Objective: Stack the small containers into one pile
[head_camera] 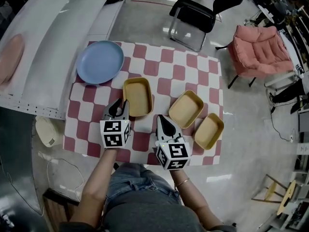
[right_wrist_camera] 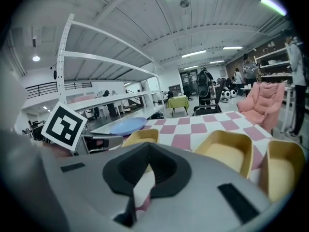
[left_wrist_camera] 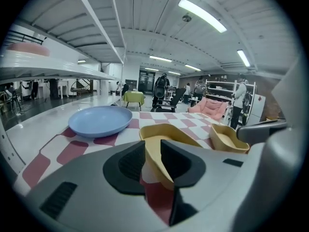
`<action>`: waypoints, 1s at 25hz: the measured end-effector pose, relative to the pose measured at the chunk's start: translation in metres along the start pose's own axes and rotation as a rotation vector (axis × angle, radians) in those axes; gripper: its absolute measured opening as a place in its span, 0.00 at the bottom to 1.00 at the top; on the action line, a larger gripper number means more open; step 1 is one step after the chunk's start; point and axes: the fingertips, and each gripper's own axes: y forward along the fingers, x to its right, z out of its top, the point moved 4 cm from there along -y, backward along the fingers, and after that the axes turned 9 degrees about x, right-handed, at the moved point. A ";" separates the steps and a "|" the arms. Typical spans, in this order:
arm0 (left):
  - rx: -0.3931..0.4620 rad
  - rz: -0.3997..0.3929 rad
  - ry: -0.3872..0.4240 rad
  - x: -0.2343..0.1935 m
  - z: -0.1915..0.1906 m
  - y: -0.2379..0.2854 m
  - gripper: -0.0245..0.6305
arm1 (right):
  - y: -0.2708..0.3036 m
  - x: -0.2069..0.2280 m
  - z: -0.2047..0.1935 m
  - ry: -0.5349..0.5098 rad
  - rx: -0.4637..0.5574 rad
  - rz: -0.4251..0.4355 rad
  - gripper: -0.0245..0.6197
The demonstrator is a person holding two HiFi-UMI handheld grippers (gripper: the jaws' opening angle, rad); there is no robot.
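Containers, 3 in count, lie singly on the table (head_camera: 164, 71); no pile exists yet. The left container (head_camera: 137, 96) lies just beside the plate (head_camera: 100, 62). The middle container (head_camera: 186, 108) and right container (head_camera: 209, 130) lie close together, each turned at a different angle.

My left tool (head_camera: 121, 105) is released. Its jaws stand apart at the left container's near corner, and the left gripper view shows the thin wall in the gap, not visibly pinched. My right tool (head_camera: 160, 119) is clenched on nothing and sits short of the middle container.

Risks noted:
1. A pinch on 1 corner wall may let the left container swing or slip once lifted.
2. The 3 differing angles may jam the nesting unless the lifted container is squared first.
3. The target container may skid on the cloth, because my right tool is not placed to steady it.
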 end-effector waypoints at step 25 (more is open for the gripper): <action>-0.151 0.103 -0.089 -0.014 -0.024 0.054 0.19 | 0.027 0.006 -0.005 0.026 -0.041 -0.025 0.05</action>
